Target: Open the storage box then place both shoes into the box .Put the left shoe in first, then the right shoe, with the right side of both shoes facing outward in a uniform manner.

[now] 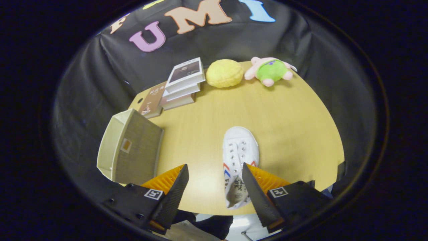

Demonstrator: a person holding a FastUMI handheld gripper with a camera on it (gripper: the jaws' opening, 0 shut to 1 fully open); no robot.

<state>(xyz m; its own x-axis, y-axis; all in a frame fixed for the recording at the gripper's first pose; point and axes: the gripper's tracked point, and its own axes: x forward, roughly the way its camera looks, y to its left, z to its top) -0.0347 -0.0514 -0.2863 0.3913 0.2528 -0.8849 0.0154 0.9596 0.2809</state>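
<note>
A white canvas shoe [240,150] with red and blue side stripes lies on the wooden table [294,127], toe pointing away from me. Its heel end reaches the table's front edge, right beside my right finger [254,190]. My gripper [214,166] hovers above the front edge, open, with nothing pressed between its fingers; the shoe sits just inside the right finger. The storage box [133,150], cream with a grey-brown panel and a small label holder, stands left of my left finger [174,194]. Its cream inner wall shows on its left side; I cannot see what is inside.
A stack of books [184,83] sits at the back left, with another book [152,102] lying beside it. A round yellow plush [224,73] and a pink and green plush toy [270,70] rest at the table's far edge. Bare tabletop stretches to the shoe's right.
</note>
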